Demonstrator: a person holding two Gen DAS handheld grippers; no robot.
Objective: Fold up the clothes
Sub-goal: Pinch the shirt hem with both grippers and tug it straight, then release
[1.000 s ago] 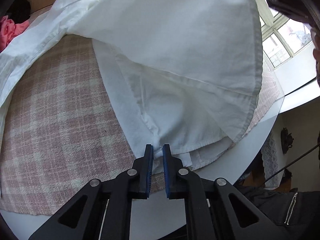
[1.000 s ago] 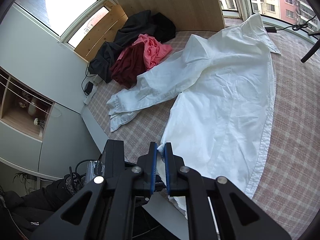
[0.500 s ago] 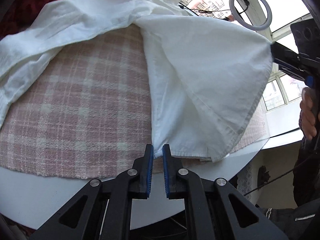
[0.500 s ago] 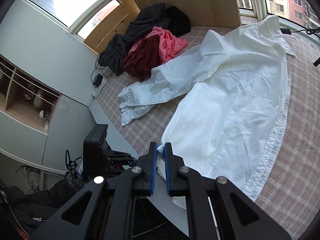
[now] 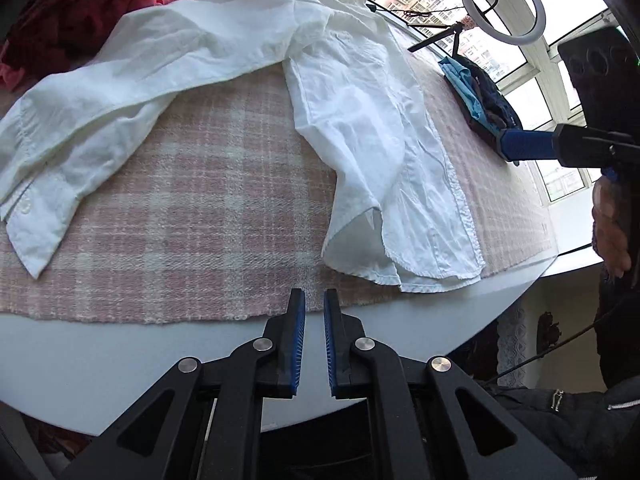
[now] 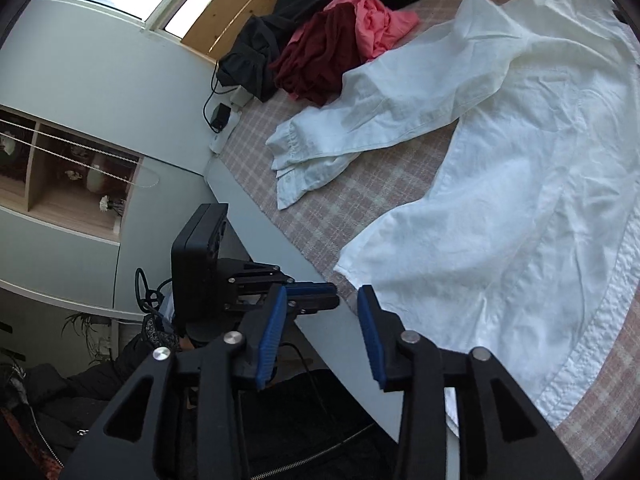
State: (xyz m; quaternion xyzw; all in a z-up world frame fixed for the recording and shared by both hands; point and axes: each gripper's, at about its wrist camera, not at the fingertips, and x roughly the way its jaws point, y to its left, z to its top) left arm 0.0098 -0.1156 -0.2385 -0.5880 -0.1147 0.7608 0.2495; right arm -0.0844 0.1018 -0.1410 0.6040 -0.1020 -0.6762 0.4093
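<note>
Shirt (image 5: pixel 360 128) lies beyond the left hand-held gripper (image 5: pixel 314 304), untouched

Lived-in home: clothes pile (image 6: pixel 332 36), wall shelves (image 6: pixel 60 184), ring light (image 5: pixel 502 2).

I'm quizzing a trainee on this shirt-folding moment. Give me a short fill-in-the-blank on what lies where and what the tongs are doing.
1. The white shirt lies on a pink ____ cloth.
2. The right tongs, which have just been opening, hold ____ between them.
3. The left tongs, jaws slightly apart, are ____ of fabric.
4. Beyond the shirt's sleeve lies a heap of black, dark red and ____ clothes.

Missing words: plaid; nothing; empty; pink
</note>
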